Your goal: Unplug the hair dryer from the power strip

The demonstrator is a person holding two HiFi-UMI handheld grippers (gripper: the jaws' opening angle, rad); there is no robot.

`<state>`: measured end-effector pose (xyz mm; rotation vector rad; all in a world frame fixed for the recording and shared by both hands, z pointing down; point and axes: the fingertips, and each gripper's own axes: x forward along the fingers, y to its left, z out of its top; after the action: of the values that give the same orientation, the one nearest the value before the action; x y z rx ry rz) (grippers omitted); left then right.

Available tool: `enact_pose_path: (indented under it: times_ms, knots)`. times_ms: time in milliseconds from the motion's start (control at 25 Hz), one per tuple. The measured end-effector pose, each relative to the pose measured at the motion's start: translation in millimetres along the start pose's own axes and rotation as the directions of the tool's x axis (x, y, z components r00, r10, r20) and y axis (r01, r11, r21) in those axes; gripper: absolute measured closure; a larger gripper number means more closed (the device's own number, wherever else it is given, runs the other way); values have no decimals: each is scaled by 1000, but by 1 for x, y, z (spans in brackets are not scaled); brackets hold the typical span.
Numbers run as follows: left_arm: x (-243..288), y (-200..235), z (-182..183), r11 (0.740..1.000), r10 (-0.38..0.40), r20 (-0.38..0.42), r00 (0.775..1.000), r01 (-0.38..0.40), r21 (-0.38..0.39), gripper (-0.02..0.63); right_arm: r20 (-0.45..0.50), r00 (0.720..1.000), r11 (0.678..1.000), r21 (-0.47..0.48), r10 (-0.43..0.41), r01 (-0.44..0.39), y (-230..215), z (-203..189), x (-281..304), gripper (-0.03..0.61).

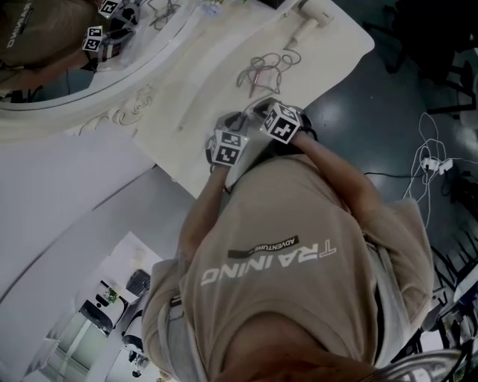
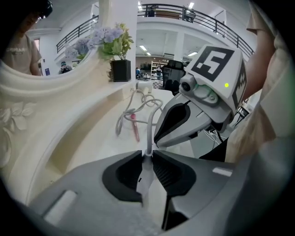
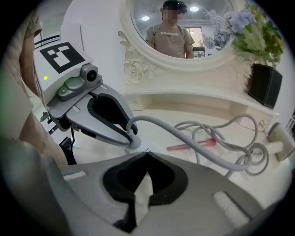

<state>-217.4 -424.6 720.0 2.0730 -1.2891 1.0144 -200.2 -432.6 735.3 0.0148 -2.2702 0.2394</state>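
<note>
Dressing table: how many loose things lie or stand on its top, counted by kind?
Hair dryer: 1
Grey cable: 1
Pink stick: 1
Black flower pot: 1
Total: 4

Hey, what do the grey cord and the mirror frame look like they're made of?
The cord: likely a rubbery plastic sheath, matte grey; it bends in smooth loops. The mirror frame: cream, carved scrollwork; painted wood or moulded resin, cannot tell.
</note>
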Motion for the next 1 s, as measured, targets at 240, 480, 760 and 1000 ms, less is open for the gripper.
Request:
enact_pose_path:
  times_ms: [240,480,760,1000]
  knots:
    - [-5,1,1,1000,-10,29,1000,10,-16,546,-7,1000,1000,14,3,-3,1,1,0,574]
    - [-12,1,10,1000,-25,82,996,25,-6,549,-14,1000,1000,23,1,-1,1,1,0,574]
    - [-28,-1,25,996,-40,154,987,52,-72,551,-20,1000,1000,5,5,-5,2,1,1,574]
    - [-41,-1,24,983,-51,215,975,87,-160,555,44,999,1000,19,-23,23,6,5,-13,574]
